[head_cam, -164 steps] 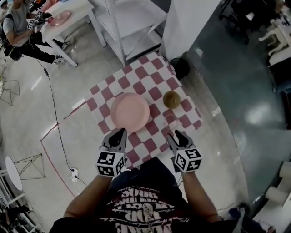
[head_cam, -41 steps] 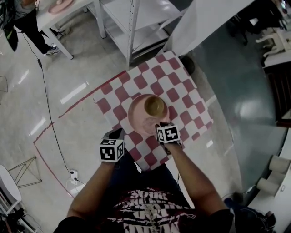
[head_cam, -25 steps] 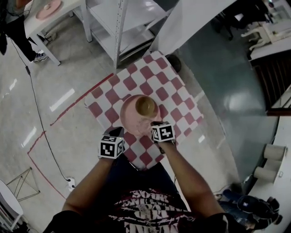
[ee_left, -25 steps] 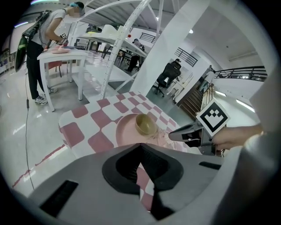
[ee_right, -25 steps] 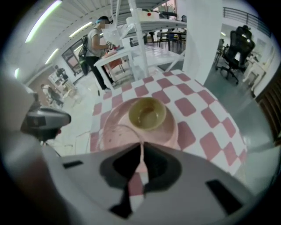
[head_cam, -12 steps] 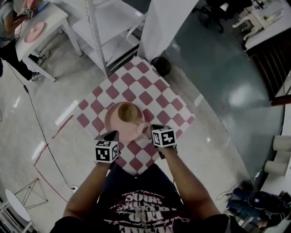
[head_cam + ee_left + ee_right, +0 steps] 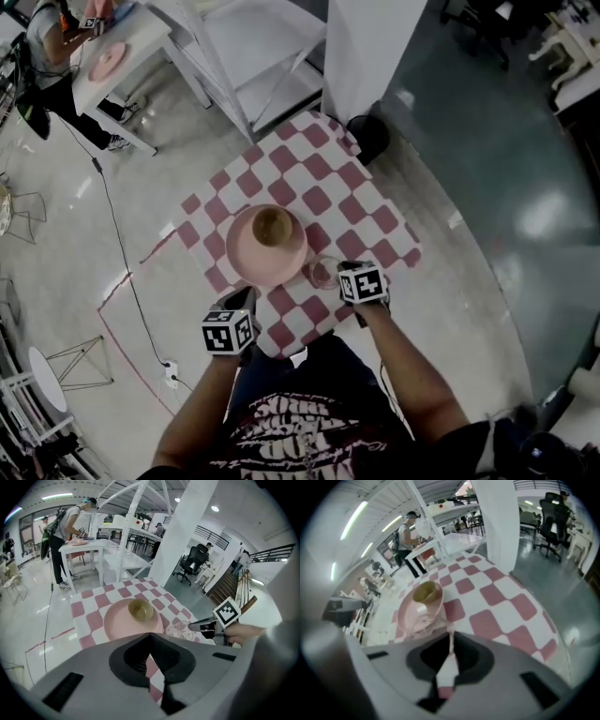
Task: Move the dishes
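Observation:
On the red-and-white checked table (image 7: 319,202) lies a pink plate (image 7: 253,258) with an olive bowl (image 7: 273,226) standing in it. My right gripper (image 7: 343,278) is shut on the rim of a clear glass (image 7: 322,273), just off the plate's near right edge. In the right gripper view the glass (image 7: 417,624) sits in front of the closed jaws (image 7: 450,641), before the plate (image 7: 405,609) and bowl (image 7: 424,592). Shut and holding nothing, my left gripper (image 7: 240,302) hangs at the table's near left edge, short of the plate (image 7: 117,620).
A white shelf rack (image 7: 253,56) and a white pillar (image 7: 375,47) stand beyond the table, with a dark round object (image 7: 370,136) at the pillar's foot. Far left, a person works at a white table (image 7: 131,47) bearing another pink plate (image 7: 107,61). A cable (image 7: 122,272) runs over the floor.
My right gripper has carried the glass from above the plate's near edge to the right, off the plate. My left gripper has drawn back toward the table's near edge.

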